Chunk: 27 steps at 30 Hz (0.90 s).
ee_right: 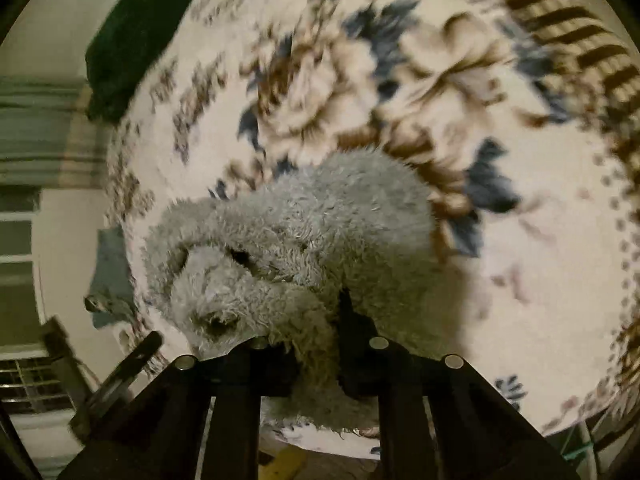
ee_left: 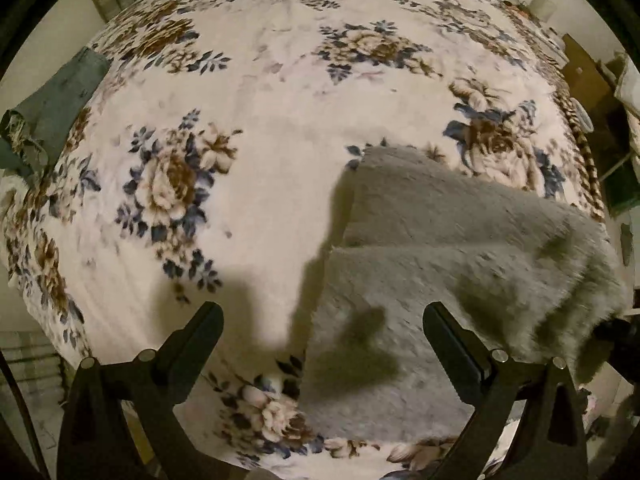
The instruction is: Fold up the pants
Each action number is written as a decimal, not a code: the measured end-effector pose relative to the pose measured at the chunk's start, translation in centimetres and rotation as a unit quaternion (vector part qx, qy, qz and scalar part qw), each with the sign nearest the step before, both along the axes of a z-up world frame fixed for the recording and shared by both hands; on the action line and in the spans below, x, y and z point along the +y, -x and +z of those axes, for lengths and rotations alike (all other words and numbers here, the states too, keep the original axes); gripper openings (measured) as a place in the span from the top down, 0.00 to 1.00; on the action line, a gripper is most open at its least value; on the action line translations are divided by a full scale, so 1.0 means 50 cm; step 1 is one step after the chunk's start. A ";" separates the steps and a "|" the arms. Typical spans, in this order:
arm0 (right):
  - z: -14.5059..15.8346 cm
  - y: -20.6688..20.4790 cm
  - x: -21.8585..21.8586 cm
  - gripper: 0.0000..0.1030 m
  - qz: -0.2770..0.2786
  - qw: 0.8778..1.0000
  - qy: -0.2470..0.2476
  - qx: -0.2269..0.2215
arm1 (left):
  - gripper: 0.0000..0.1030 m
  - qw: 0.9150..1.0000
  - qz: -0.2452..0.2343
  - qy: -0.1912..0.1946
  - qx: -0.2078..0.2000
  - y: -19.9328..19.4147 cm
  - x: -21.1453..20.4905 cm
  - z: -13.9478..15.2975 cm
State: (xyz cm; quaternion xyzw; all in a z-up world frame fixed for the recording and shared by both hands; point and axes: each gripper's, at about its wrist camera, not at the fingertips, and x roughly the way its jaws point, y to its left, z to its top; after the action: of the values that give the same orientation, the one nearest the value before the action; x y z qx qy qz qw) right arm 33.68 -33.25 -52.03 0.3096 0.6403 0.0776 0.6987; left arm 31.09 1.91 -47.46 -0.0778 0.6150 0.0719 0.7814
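The left claw (ee_left: 322,320) is spread wide, holding nothing, its black fingers (ee_left: 200,334) hovering above the near edge of the fluffy grey fleece pants (ee_left: 440,240). The right claw (ee_right: 316,344) is pressed together, pinching a bunched fold of the same pants (ee_right: 288,240), which rise in a lump from its tips. The pants lie partly folded on the cream blanket with blue-and-brown flowers (ee_left: 260,100) covering the bed. A grey-green cloth (ee_left: 52,112) hangs at the blanket's far left edge.
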 end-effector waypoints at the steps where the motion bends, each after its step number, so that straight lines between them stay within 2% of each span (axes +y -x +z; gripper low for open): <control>1: 0.014 0.012 -0.017 0.84 -0.013 1.000 -0.003 -0.004 | 0.01 1.000 0.000 0.000 -0.001 -0.002 0.000 0.001; 4: 0.027 0.039 -0.069 0.84 -0.057 0.998 -0.013 0.002 | 0.01 1.000 -0.007 0.015 0.000 -0.010 -0.007 0.001; 6: 0.015 0.042 -0.097 0.85 -0.058 0.998 0.009 0.014 | 0.01 1.000 -0.014 0.018 0.001 -0.015 -0.016 -0.005; 8: -0.034 0.034 -0.099 0.82 -0.032 0.998 0.024 0.054 | 0.01 0.999 -0.026 0.015 0.011 -0.023 -0.031 -0.023; 9: -0.059 0.031 -0.106 0.81 -0.029 0.995 0.036 0.087 | 0.01 0.999 -0.030 0.016 0.016 -0.026 -0.036 -0.030; 10: -0.064 0.032 -0.109 0.80 -0.036 0.994 0.041 0.098 | 0.01 0.999 -0.040 0.017 0.021 -0.030 -0.046 -0.038; 11: -0.056 0.031 -0.110 0.77 -0.040 0.995 0.038 0.088 | 0.01 0.999 -0.046 0.012 0.023 -0.032 -0.053 -0.041; 12: -0.035 0.031 -0.105 0.66 -0.043 0.996 0.047 0.069 | 0.01 0.998 -0.056 0.004 0.022 -0.035 -0.062 -0.044; 13: -0.008 0.032 -0.097 0.61 -0.043 0.996 0.059 0.049 | 0.01 0.998 -0.064 -0.001 0.020 -0.036 -0.070 -0.045; 15: 0.043 0.037 -0.070 0.60 -0.040 0.998 0.046 0.003 | 0.01 0.996 -0.080 -0.010 0.022 -0.039 -0.085 -0.051; 17: 0.080 0.041 -0.035 0.57 -0.030 0.998 0.047 -0.022 | 0.01 0.996 -0.089 -0.006 0.029 -0.042 -0.094 -0.058; 19: 0.081 0.038 0.011 0.38 0.006 0.998 0.052 -0.025 | 0.01 0.995 -0.096 -0.013 0.036 -0.041 -0.101 -0.068; 20: 0.068 0.037 0.031 0.37 0.023 0.998 0.054 -0.015 | 0.01 0.994 -0.098 -0.011 0.040 -0.040 -0.104 -0.074; 22: 0.003 0.027 0.076 0.37 0.063 0.997 0.041 0.022 | 0.01 0.994 -0.102 -0.015 0.049 -0.038 -0.109 -0.087; 23: -0.037 0.025 0.096 0.38 0.080 0.994 0.049 0.047 | 0.01 0.993 -0.104 -0.018 0.053 -0.036 -0.111 -0.092; 24: -0.073 0.025 0.106 0.60 0.090 0.992 0.064 0.065 | 0.01 0.993 -0.106 -0.017 0.057 -0.035 -0.112 -0.095; 25: -0.094 0.030 0.103 0.77 0.086 0.990 0.073 0.079 | 0.01 0.992 -0.106 -0.015 0.060 -0.032 -0.110 -0.094; 26: -0.101 0.039 0.087 0.78 0.063 0.992 0.065 0.088 | 0.01 0.993 -0.105 -0.008 0.060 -0.028 -0.105 -0.088; 27: -0.080 0.053 0.058 0.81 0.028 0.995 0.055 0.077 | 0.01 0.993 -0.101 0.004 0.056 -0.023 -0.096 -0.076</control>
State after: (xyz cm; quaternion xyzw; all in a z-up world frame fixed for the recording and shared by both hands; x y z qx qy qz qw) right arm 31.05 -30.33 -56.01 0.2572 0.7041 0.0380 0.6608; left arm 32.23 -2.91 -51.26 -0.0140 0.6624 -0.0057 0.7490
